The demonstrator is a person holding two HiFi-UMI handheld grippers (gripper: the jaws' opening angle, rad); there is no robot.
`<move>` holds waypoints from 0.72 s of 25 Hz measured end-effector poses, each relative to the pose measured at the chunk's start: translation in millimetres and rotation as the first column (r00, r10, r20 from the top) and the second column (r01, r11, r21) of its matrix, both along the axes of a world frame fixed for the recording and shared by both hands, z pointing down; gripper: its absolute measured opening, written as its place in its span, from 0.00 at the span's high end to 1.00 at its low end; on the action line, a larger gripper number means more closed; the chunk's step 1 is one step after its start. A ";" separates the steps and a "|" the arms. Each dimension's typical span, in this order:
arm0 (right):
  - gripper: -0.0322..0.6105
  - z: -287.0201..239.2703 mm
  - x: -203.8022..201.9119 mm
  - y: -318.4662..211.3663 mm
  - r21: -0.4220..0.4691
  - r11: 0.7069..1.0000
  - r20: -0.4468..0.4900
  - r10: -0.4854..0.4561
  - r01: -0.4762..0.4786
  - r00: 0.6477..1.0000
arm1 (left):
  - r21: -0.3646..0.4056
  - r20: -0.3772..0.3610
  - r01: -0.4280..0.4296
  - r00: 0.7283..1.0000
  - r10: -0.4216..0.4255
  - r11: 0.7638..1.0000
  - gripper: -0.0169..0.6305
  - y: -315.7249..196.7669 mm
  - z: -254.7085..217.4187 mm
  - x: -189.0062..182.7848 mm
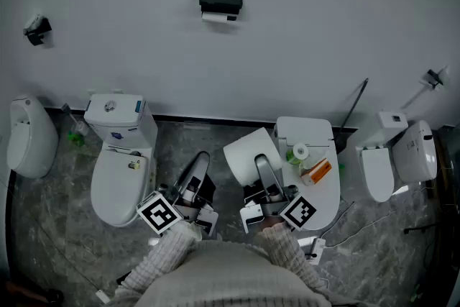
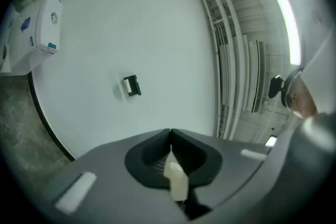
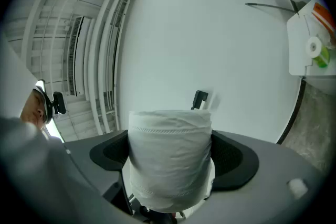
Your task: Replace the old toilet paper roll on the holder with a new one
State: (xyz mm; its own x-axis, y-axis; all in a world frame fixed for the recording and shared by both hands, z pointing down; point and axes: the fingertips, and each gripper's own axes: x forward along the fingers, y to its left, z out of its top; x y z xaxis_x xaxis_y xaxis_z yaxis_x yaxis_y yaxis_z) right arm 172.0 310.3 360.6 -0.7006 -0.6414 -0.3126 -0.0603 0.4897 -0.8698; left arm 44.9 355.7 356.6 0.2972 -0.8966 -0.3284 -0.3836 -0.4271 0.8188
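Observation:
High on the white wall hangs the black holder with a thin white roll in it; it also shows as the holder in the left gripper view and the holder just behind the new roll in the right gripper view. My right gripper is shut on a full white toilet paper roll, and that roll fills the space between its wide-set jaws, which grip it on both sides. My left gripper is shut, well below the holder; a small pale piece sits at the seam of its jaws.
Three toilets stand along the wall: left, middle, right, plus a urinal. The middle lid carries a small roll and an orange bottle. A rod leans on the wall. Cables lie on the floor.

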 end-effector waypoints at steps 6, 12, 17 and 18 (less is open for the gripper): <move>0.23 0.3 -10.8 -58.0 0.006 1.000 0.030 0.024 -0.025 0.999 | 0.018 -0.061 -0.016 0.998 0.017 1.000 0.98 -56.9 3.5 -13.0; 0.23 -0.9 -44.6 -145.0 -0.009 0.999 0.067 0.048 -0.047 0.997 | 0.021 -0.083 -0.037 0.996 0.038 0.999 0.98 -144.8 0.6 -47.9; 0.23 -13.4 -78.9 -225.7 -0.003 0.998 0.080 0.068 -0.068 0.995 | 0.036 -0.070 -0.051 0.996 0.053 0.998 0.98 -228.3 -17.0 -90.6; 0.23 -16.7 -85.2 -241.6 -0.002 0.997 0.093 0.072 -0.072 0.993 | 0.040 -0.063 -0.047 0.997 0.050 0.998 0.98 -244.2 -20.7 -100.5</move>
